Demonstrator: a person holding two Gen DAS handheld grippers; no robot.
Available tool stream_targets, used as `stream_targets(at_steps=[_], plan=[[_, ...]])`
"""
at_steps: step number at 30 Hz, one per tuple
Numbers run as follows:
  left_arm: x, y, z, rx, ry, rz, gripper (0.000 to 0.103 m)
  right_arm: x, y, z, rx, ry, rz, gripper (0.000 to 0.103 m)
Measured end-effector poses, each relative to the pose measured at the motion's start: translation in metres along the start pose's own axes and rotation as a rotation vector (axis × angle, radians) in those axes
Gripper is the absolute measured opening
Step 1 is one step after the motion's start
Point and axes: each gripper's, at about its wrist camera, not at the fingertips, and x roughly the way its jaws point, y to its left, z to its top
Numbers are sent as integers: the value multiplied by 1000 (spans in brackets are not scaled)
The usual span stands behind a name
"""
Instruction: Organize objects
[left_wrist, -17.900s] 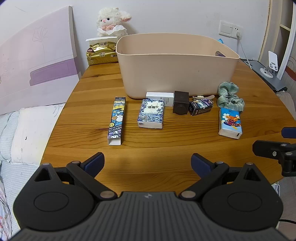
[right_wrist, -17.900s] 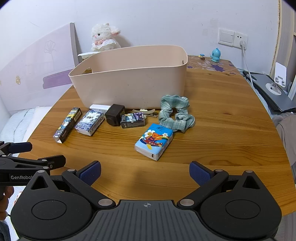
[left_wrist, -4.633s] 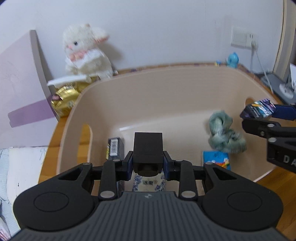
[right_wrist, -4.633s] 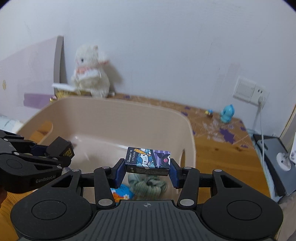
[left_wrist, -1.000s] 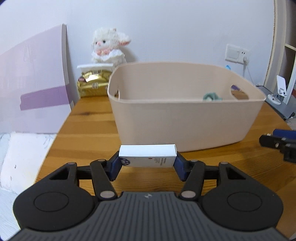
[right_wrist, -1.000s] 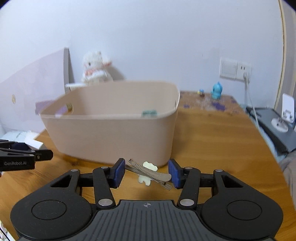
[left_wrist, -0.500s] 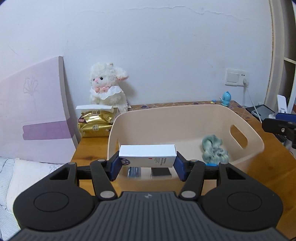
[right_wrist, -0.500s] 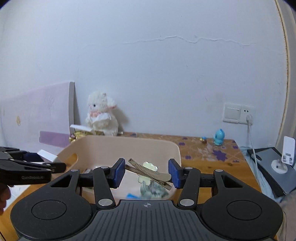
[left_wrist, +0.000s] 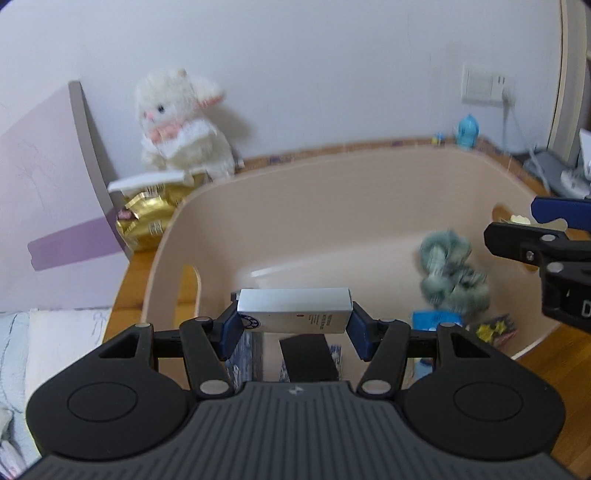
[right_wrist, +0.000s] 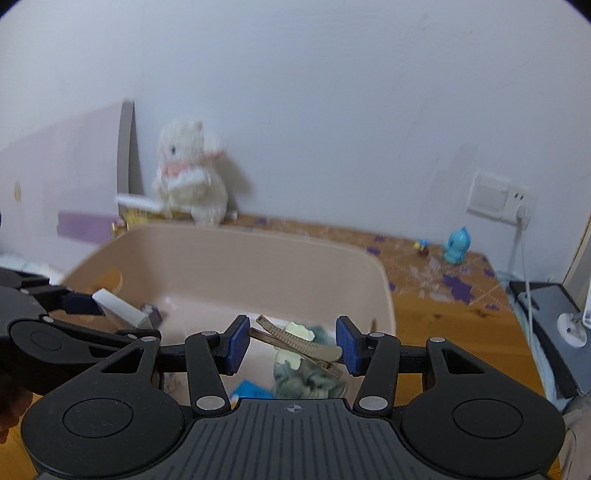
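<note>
My left gripper (left_wrist: 294, 325) is shut on a white box (left_wrist: 293, 311) and holds it above the left part of the beige bin (left_wrist: 332, 192). My right gripper (right_wrist: 294, 345) is shut on a brown hair clip (right_wrist: 295, 341) with a pale bear charm, above the bin's right part (right_wrist: 258, 258). In the bin lie a green scrunchie (left_wrist: 452, 275), a black cube (left_wrist: 308, 356), a blue tissue pack (left_wrist: 434, 317) and a dark small box (left_wrist: 495, 326). The right gripper also shows in the left wrist view (left_wrist: 532, 236), and the left gripper in the right wrist view (right_wrist: 79, 306).
A white plush lamb (left_wrist: 181, 125) and a gold packet (left_wrist: 151, 216) stand behind the bin on the wooden table (right_wrist: 443, 325). A purple board (left_wrist: 44, 206) leans at the left. A blue figurine (right_wrist: 457, 245) and a wall socket (right_wrist: 496, 199) are at the back right.
Both grippers have moved forward and down over the bin, which now looks larger and nearer. Each keeps its hold on its object.
</note>
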Motion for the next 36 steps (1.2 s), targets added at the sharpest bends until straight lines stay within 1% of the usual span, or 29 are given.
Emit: stream_targets(at_steps=[2,4,7,8,9,11,13,15,17,18,19,25,29,36], plan=[[8,0,-2,-1,31,-4,61,9,1,-3,6,36,4,48],[13,4,-1,-28,60,-18,61,17,2,-6,7,71,7,48],[16,4,0,-24,74,-19,61,25,2,-10,6,113,13,48],[17,4,1,-23,75,-21,61,24,2,-11,8,119,14,51],[17,4,1,-27,76,-29,61,25,2,-11,10,123,13,57],[14,4,2,-36,76,-38,64,24,1,-11,15,118,16,61],[9,3,2,-39,57,-35,77,19,0,-11,18,103,12,74],[3,3,4,-37,32,-21,82,12,-1,-9,24,83,3,80],[-4,4,5,-37,14,-16,84,4,-4,-6,31,69,-4,83],[-8,5,6,-40,5,-15,85,0,-5,-6,36,63,-6,89],[-13,5,6,-42,-5,-15,85,-5,-7,-5,41,55,-8,92],[-42,10,0,-55,-48,-21,86,-41,-8,-4,37,6,-16,103],[-62,11,-9,-61,-61,-16,86,-61,-2,-6,15,10,-27,103],[-99,16,-29,-82,-79,-31,86,-94,1,-22,59,-3,-19,103]])
